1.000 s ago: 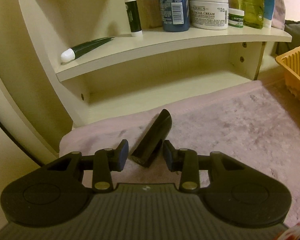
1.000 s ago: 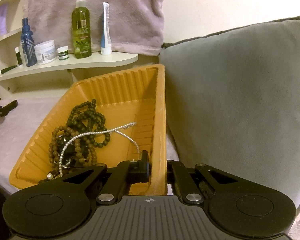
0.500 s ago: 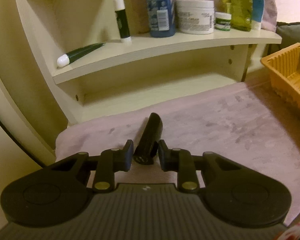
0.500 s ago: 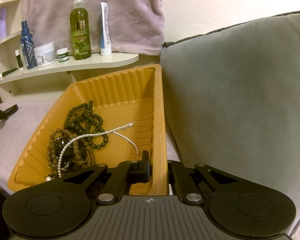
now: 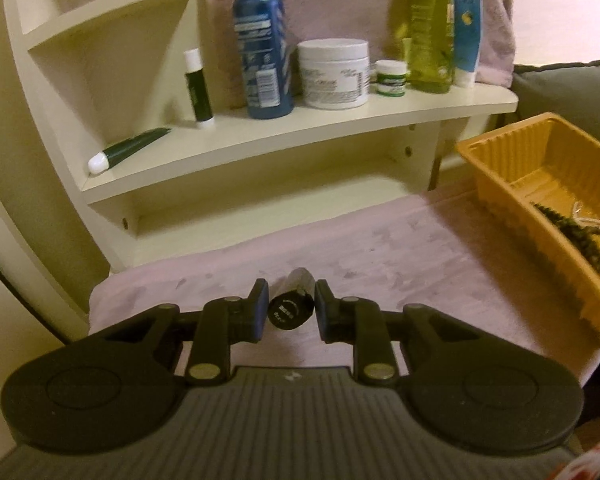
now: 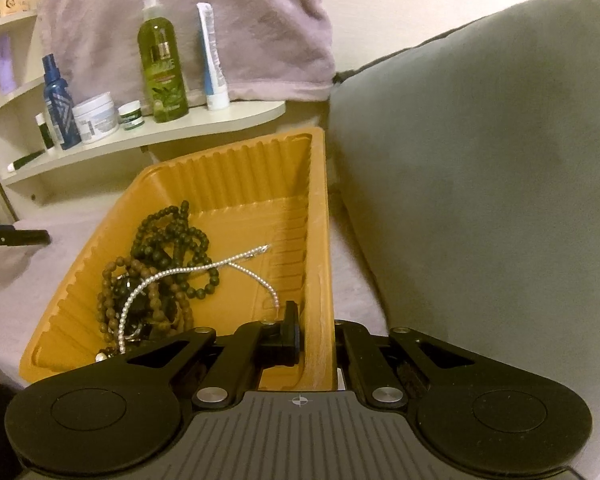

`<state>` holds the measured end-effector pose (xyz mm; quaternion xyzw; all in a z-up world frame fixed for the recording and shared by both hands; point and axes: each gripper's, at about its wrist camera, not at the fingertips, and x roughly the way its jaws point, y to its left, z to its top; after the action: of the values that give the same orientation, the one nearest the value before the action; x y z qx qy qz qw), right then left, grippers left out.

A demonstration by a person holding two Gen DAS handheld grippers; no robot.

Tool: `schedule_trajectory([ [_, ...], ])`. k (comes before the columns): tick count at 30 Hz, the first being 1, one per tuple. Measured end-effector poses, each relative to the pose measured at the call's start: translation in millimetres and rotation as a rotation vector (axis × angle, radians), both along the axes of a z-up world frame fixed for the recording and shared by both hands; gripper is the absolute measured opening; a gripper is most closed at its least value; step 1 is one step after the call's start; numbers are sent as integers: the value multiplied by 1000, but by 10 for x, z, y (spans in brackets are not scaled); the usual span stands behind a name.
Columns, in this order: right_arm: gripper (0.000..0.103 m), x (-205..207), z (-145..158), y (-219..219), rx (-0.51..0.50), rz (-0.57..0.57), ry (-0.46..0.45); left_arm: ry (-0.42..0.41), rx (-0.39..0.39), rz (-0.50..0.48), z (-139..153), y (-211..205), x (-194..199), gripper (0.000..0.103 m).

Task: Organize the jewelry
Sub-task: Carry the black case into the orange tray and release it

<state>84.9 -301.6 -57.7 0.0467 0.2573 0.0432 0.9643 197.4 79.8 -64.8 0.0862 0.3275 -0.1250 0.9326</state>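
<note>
left gripper (image 5: 291, 309): its two black fingers have just been closing and now pinch a short black cylindrical tube (image 5: 292, 307), seen end-on with a small printed label on its round end; the tube points away from the camera, above the cloth.
right gripper (image 6: 315, 338): pressed together on the near right wall of the tray, one finger inside the tray and the other outside it.
tray: a ribbed orange plastic tray (image 6: 236, 168) sits on the cloth, close beside a grey cushion (image 6: 480, 184) on its right.
jewelry: a tangle lies in the left half of the tray: a dark green round-bead necklace (image 6: 172, 236), a brown wooden bead strand (image 6: 110, 300) and a thin silver beaded chain (image 6: 204, 268) draped across both, one end trailing toward the inner finger.
surface: a mauve plush cloth (image 5: 400, 264) covers the surface under both grippers.
shelf: a cream wooden shelf unit (image 5: 340, 128) stands behind the cloth; on it, left to right, a dark green tube lying down (image 5: 130, 148), an upright green-and-white stick (image 5: 198, 86), a blue bottle (image 5: 262, 44), a white cream jar (image 5: 334, 74), a small green-labelled white pot (image 5: 390, 78), a yellow-green bottle (image 5: 428, 32) and a blue-and-white tube (image 5: 466, 28).
backdrop: a mauve towel (image 6: 188, 20) hangs behind the bottles.
</note>
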Motion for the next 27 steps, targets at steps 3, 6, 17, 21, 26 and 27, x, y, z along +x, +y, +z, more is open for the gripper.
schedule_trajectory([
  [3,3,40,-15,39,16,14,-2,-4,-14,-12,57,-47,-27,21],
  [6,3,99,-22,98,25,34,-5,-10,-23,-28,122,-107,-54,21],
  [17,3,265,-122,284,73,106,7,-29,-85,-89,376,-325,-148,20],
  [21,3,290,-156,298,82,108,5,-46,-126,-123,542,-440,-198,20],
  [26,3,286,-188,289,87,107,-5,-76,-176,-183,787,-661,-258,20],
  [27,3,286,-196,283,93,105,-6,-80,-186,-197,828,-717,-270,20],
])
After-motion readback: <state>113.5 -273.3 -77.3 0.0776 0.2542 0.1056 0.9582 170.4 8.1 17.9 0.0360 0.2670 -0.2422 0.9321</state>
